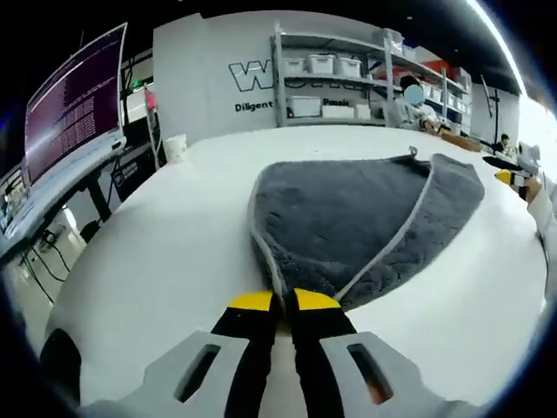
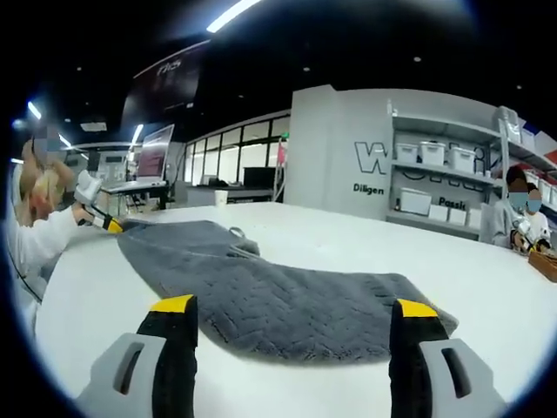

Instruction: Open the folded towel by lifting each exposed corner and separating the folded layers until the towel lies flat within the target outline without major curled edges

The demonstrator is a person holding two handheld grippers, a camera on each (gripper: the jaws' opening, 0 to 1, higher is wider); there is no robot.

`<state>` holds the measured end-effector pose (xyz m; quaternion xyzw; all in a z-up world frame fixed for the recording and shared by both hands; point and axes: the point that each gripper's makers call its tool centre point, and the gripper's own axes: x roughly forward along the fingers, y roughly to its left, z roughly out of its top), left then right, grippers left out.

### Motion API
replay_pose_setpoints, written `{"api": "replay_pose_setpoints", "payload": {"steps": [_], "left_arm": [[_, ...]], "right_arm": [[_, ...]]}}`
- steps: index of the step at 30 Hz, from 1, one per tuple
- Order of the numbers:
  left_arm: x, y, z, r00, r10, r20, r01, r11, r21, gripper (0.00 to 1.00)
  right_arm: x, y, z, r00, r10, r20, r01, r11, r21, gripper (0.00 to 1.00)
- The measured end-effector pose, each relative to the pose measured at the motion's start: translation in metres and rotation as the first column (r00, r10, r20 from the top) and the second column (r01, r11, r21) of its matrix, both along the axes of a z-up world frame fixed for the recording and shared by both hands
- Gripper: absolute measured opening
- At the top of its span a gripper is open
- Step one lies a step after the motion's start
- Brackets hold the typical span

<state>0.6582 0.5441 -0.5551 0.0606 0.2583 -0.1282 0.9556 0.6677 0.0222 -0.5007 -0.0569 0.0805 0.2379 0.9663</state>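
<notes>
A grey towel [image 1: 348, 218] with pale edging lies on the white table [image 1: 174, 252], one layer folded over along a diagonal edge. Its near corner runs in between the yellow tips of my left gripper [image 1: 283, 300], which is shut on it. The right gripper view shows the same towel [image 2: 287, 305] stretching away to the left gripper [image 2: 104, 223] at the far left, held by a person's hand. My right gripper [image 2: 294, 305] stands wide open, low over the towel's near end, with nothing between its fingers. Its yellow tip shows at the right edge as the right gripper [image 1: 509, 178].
A monitor [image 1: 74, 109] stands on a desk to the left, and a paper cup [image 1: 176, 146] sits at the table's far edge. Shelves with white bins [image 1: 331, 78] line the back wall. People sit at the far right [image 2: 522, 218].
</notes>
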Motion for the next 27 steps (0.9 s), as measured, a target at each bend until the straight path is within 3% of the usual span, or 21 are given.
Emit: {"api": "replay_pose_setpoints", "payload": {"steps": [10, 12, 15, 18, 19, 23, 27], "left_arm": [[-0.010, 0.013, 0.006, 0.999, 0.040, 0.016, -0.040, 0.999, -0.003, 0.13], [-0.010, 0.018, 0.016, 0.997, 0.055, 0.057, -0.057, 0.998, 0.024, 0.20], [-0.011, 0.028, 0.037, 0.988, 0.083, 0.128, -0.103, 0.983, 0.151, 0.29], [-0.011, 0.028, 0.054, 0.980, 0.078, 0.183, -0.115, 0.973, 0.201, 0.36], [-0.009, 0.024, 0.069, 0.969, 0.066, 0.236, -0.115, 0.973, 0.200, 0.39], [-0.001, -0.013, 0.100, 0.941, -0.054, 0.335, 0.037, 0.998, 0.057, 0.49], [0.012, -0.039, 0.104, 0.924, -0.170, 0.342, 0.152, 0.985, 0.078, 0.63]], "right_arm": [[0.001, 0.001, -0.002, 1.000, 0.005, -0.009, -0.005, 1.000, -0.003, 0.91], [0.002, 0.000, -0.003, 1.000, 0.005, -0.010, -0.005, 1.000, 0.001, 0.91], [0.002, 0.000, -0.003, 1.000, 0.006, -0.012, -0.005, 1.000, 0.006, 0.91], [0.003, -0.002, -0.004, 1.000, 0.005, -0.013, -0.005, 1.000, 0.013, 0.90], [0.003, -0.002, -0.004, 1.000, 0.004, -0.013, -0.004, 1.000, 0.014, 0.90], [0.005, -0.004, -0.006, 1.000, 0.002, -0.016, -0.001, 1.000, 0.024, 0.90], [0.008, -0.007, -0.008, 1.000, -0.004, -0.014, 0.004, 1.000, 0.025, 0.90]]}}
